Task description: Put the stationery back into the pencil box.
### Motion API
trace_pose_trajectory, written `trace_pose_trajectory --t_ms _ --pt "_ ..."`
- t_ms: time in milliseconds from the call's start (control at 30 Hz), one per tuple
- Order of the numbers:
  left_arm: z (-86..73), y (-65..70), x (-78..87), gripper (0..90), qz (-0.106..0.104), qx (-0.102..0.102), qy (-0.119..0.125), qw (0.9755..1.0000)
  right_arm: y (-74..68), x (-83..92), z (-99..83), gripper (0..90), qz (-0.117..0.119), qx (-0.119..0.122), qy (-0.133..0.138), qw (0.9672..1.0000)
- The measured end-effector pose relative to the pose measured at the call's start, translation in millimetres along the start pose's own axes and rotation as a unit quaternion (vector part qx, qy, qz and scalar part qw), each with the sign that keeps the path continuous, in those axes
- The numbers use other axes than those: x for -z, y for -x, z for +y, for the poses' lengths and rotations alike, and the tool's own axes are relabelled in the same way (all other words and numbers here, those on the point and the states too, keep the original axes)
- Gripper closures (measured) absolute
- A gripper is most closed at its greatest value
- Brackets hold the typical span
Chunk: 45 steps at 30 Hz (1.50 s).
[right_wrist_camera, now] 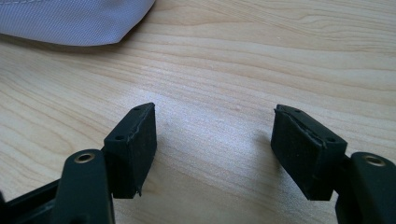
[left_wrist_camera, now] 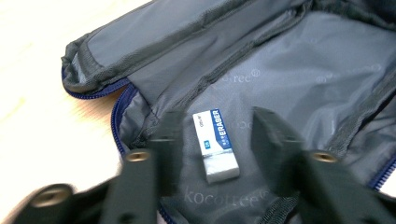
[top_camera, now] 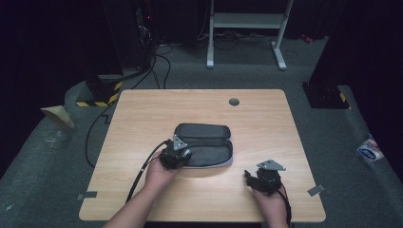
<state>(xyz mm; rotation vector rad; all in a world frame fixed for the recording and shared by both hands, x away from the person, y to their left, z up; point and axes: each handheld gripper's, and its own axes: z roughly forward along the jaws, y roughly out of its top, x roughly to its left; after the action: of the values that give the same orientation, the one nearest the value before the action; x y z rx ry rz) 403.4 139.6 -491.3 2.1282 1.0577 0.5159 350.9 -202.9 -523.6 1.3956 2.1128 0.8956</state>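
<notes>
One eraser (left_wrist_camera: pixel 215 144) lies loose on the grey lining of the opened pencil case (top_camera: pixel 204 142), between the spread jaws of the left gripper (left_wrist_camera: pixel 215 140), which tilts down over it. Well apart, the right gripper (right_wrist_camera: pixel 212 149) hovers low over bare table (top_camera: pixel 266 118), jaws spread and empty.

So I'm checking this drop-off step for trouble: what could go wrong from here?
The white eraser in its blue-and-white sleeve lies loose on the grey fabric pencil case's lining, between the open left gripper jaws; pulling back carelessly could drag it out. It sits near the blue zipper edge, so zipping might catch it.
</notes>
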Motion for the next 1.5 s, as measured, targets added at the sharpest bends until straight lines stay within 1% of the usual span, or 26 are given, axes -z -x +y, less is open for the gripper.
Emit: trace_pose_trajectory --t_ms 67,133,167,200,267,333,367,433,500,667,700,733,800,867,933,1033,1100,1167,1200,1233,1267,1300,1333,1367,1500 --pt "-1.2 -3.7 5.4 48.6 -0.011 0.017 0.019 0.9996 -0.1 0.0 0.0 30.9 0.000 -0.001 0.000 1.0000" --pt "-3.1 -8.8 12.5 45.6 -0.023 0.031 0.038 0.9985 -0.1 0.0 0.0 30.9 0.000 -0.001 0.000 1.0000" --pt "-4.4 -11.2 16.5 45.0 -0.025 0.037 0.046 0.9979 -0.1 0.0 0.0 30.9 0.000 -0.001 0.000 1.0000" --pt "-6.0 -14.2 20.8 44.4 -0.022 0.039 0.054 0.9975 -0.1 0.0 0.0 30.9 0.000 -0.001 0.000 1.0000" --pt "-10.4 -21.6 29.8 44.1 -0.023 0.046 0.071 0.9961 -0.2 0.0 0.0 30.9 0.000 -0.001 0.000 1.0000" --pt "-16.6 -29.5 38.8 44.0 -0.019 0.058 0.086 0.9944 -0.2 0.1 0.0 30.9 0.000 -0.001 0.000 1.0000" --pt "-20.0 -33.9 43.0 44.0 -0.021 0.063 0.090 0.9937 -0.2 0.0 -0.1 30.9 0.000 -0.001 0.000 1.0000" --pt "-28.0 -42.2 49.9 45.3 -0.017 0.067 0.093 0.9933 -0.2 0.1 0.0 30.9 0.000 -0.001 0.000 1.0000" --pt "-37.3 -49.4 54.9 45.5 -0.005 0.068 0.090 0.9936 -0.2 0.1 0.0 31.0 0.000 0.000 0.000 1.0000" --pt "-62.3 -64.7 61.5 45.2 0.009 0.080 0.074 0.9940 -0.3 0.1 0.0 31.0 -0.001 0.000 0.000 1.0000" --pt "-69.3 -68.2 62.3 44.9 0.013 0.081 0.067 0.9944 -0.3 0.1 0.0 31.0 -0.001 0.000 0.000 1.0000" --pt "-72.7 -69.7 62.6 44.6 0.015 0.082 0.063 0.9945 -0.3 0.1 -0.1 31.0 -0.001 0.001 0.000 1.0000" --pt "-82.3 -75.6 63.0 43.7 0.028 0.079 0.047 0.9954 -0.4 0.1 -0.2 31.0 -0.002 0.001 0.000 1.0000" --pt "-89.5 -79.8 62.8 42.9 0.034 0.081 0.037 0.9955 -0.5 0.2 -0.2 31.1 -0.002 0.001 0.000 1.0000" --pt "-98.5 -85.3 63.6 41.9 0.038 0.084 0.022 0.9955 -0.5 0.2 -0.2 31.0 -0.002 0.001 0.000 1.0000" --pt "-109.9 -89.9 64.5 40.3 0.036 0.094 0.005 0.9950 -0.6 0.3 -0.3 31.0 -0.002 0.000 0.000 1.0000" --pt "-115.2 -92.2 67.8 39.0 0.035 0.098 0.013 0.9945 -0.5 0.3 -0.3 31.0 -0.002 0.000 0.000 1.0000" --pt "-116.9 -94.5 70.1 37.6 0.035 0.098 0.011 0.9945 -0.5 0.2 -0.3 31.0 -0.002 0.000 0.000 1.0000" --pt "-118.1 -94.0 70.5 35.4 0.034 0.099 0.011 0.9944 -0.5 0.2 -0.2 31.0 -0.002 0.000 0.000 1.0000" --pt "-119.9 -92.4 70.1 31.2 0.036 0.092 0.014 0.9950 -0.5 0.2 -0.3 31.0 -0.002 0.000 0.000 1.0000" --pt "-119.9 -92.4 70.1 28.1 0.036 0.092 0.014 0.9950 -0.5 0.2 -0.3 31.0 -0.002 0.000 0.000 1.0000" --pt "-120.7 -88.9 69.3 28.1 0.046 0.079 0.012 0.9958 -0.5 0.2 -0.3 31.0 -0.002 0.000 0.000 1.0000" --pt "-120.3 -85.9 68.8 24.8 0.056 0.071 0.009 0.9959 -0.6 0.3 -0.3 31.1 -0.002 0.000 0.000 1.0000" --pt "-120.4 -86.2 68.7 24.8 0.055 0.075 0.009 0.9956 -0.6 0.3 -0.3 31.1 -0.002 0.000 0.000 1.0000" --pt "-120.7 -86.1 68.9 23.7 0.063 0.083 0.009 0.9945 -0.7 0.3 -0.4 31.1 -0.002 0.001 0.000 1.0000"
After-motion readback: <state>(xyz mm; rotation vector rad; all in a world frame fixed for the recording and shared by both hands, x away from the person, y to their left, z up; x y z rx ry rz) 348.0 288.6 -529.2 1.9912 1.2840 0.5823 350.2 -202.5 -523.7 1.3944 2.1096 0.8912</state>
